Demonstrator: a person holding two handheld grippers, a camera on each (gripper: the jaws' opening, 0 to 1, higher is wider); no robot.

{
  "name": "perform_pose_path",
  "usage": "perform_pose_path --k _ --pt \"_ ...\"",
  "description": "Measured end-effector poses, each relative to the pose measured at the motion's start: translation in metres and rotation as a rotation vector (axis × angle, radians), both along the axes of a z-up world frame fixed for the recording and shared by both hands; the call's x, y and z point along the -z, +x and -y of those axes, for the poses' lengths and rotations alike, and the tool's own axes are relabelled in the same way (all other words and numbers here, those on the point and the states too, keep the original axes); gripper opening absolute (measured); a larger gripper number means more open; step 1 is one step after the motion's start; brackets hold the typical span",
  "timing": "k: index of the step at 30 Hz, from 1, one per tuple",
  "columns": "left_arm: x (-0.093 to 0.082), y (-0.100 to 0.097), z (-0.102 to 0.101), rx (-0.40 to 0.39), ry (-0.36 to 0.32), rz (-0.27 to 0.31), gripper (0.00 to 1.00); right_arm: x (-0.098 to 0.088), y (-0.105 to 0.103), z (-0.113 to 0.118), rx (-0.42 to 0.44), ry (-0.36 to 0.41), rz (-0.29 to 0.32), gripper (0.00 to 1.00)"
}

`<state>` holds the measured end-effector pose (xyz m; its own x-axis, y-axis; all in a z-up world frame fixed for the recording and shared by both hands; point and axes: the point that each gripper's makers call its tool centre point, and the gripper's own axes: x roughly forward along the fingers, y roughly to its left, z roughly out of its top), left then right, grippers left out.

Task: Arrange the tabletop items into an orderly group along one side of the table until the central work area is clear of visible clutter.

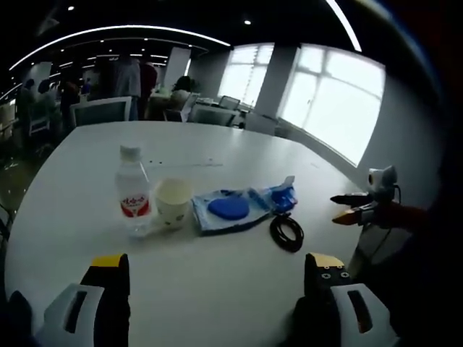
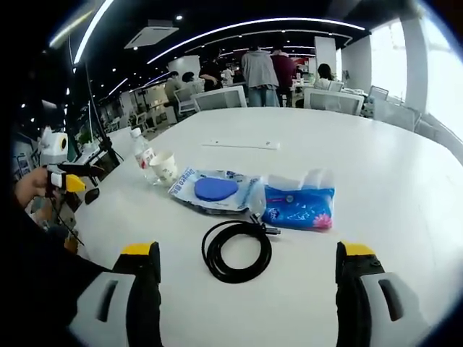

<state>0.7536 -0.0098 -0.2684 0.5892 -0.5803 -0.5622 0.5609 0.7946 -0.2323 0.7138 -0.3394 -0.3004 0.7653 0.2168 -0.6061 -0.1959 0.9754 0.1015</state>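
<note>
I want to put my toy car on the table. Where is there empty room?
Free: the white table beyond the blue tissue pack, and the near strip before the black coiled cable. Crowded: the row of clear water bottle, white paper cup and blue disc on a plastic bag.

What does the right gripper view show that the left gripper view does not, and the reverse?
Only the right gripper view shows the thin white strip lying farther back on the table, and the blue tissue pack whole, beside the coiled black cable. Only the left gripper view shows the bright windows behind the table. Both share the white table, the water bottle, the paper cup, the clear bag with a blue disc, the cable, and people standing in the background. Each view also catches the other gripper at its edge, and each view's own fingers stand apart.
</note>
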Motion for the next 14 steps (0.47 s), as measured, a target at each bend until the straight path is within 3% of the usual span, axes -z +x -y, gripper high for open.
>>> perform_pose_path --k 14 --pt "0.0028 -0.0005 0.0013 0.003 0.002 -0.007 1.0 0.0024 -0.0004 0.0043 0.005 -0.004 -0.002 0.98"
